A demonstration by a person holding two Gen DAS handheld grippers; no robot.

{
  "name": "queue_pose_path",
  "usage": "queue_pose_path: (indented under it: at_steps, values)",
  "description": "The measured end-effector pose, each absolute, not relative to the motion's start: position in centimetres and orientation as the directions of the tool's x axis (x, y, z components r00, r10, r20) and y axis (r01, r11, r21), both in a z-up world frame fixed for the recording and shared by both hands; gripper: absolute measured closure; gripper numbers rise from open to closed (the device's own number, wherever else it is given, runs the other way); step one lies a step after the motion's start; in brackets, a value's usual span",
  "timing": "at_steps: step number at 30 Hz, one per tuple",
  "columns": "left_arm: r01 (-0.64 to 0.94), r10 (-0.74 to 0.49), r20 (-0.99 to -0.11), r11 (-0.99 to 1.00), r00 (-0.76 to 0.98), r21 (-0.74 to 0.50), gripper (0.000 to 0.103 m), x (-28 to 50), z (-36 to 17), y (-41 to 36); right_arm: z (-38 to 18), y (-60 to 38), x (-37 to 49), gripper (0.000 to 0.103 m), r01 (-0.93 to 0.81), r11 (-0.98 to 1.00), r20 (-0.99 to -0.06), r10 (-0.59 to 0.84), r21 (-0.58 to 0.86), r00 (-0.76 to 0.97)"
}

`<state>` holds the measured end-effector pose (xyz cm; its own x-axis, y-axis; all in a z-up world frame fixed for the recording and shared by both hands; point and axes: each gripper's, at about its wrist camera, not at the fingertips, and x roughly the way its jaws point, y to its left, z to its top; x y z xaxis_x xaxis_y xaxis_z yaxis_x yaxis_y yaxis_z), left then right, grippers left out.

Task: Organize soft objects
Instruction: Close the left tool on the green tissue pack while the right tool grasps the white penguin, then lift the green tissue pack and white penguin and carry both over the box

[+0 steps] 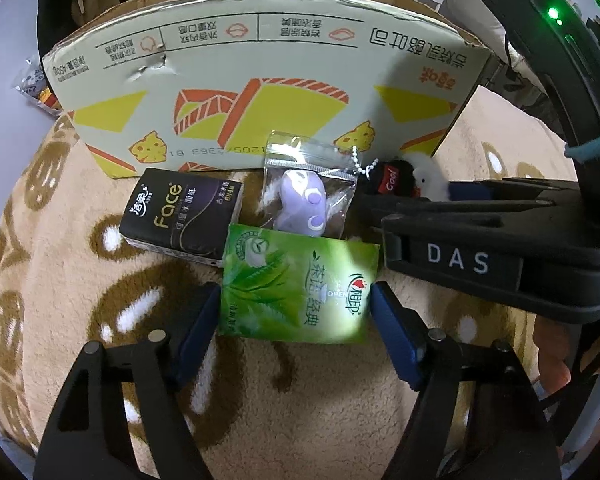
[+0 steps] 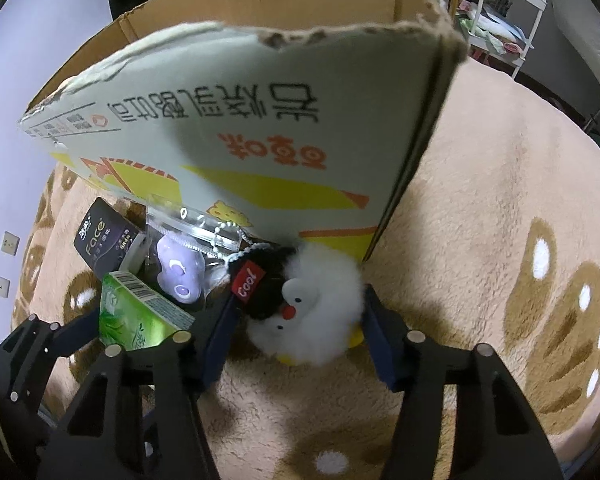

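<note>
My left gripper has its two blue pads against the sides of a green tissue pack lying on the fleece blanket. My right gripper has its pads on both sides of a white fluffy duck plush with a black "Cool" hat, at the box's corner. A black "Face" tissue pack and a purple toy in a clear zip bag lie in front of the cardboard box. The green pack and the box also show in the right wrist view.
The open cardboard box stands upright at the back of the beige and brown blanket. The right gripper's black body crosses the right side of the left wrist view. Shelves and clutter stand behind the box.
</note>
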<state>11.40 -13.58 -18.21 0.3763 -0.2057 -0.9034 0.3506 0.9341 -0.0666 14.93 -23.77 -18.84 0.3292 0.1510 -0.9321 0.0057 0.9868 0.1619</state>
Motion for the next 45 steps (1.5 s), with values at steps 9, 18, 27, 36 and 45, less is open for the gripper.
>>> queue_pose_path:
  at_steps: [9, 18, 27, 36, 45]
  values:
    - [0.35, -0.188, -0.902, 0.936, 0.389, -0.045, 0.03, 11.1, -17.8, -13.6, -18.6, -23.6, 15.4, 0.059, 0.0, 0.986, -0.932, 0.157, 0.166, 0.328]
    - [0.339, -0.195, -0.881, 0.94, 0.43, -0.042, 0.03, 10.2, -16.0, -12.5, -16.9, -24.8, 14.5, 0.062, -0.002, 0.986, -0.928, 0.157, 0.166, 0.339]
    - [0.311, -0.188, -0.838, 0.95, 0.511, -0.024, 0.03, 9.1, -12.9, -10.8, -13.3, -24.9, 12.3, 0.062, -0.013, 0.98, -0.887, 0.183, 0.196, 0.424]
    - [0.25, -0.151, -0.78, 0.968, 0.607, 0.006, 0.03, 8.9, -9.9, -9.1, -8.6, -25.2, 10.7, 0.062, -0.04, 0.974, -0.802, 0.205, 0.221, 0.561]
    - [0.229, -0.124, -0.682, 0.971, 0.721, 0.066, 0.03, 8.7, -6.1, -8.8, -4.8, -24.9, 9.8, 0.062, -0.066, 0.971, -0.687, 0.211, 0.231, 0.695]
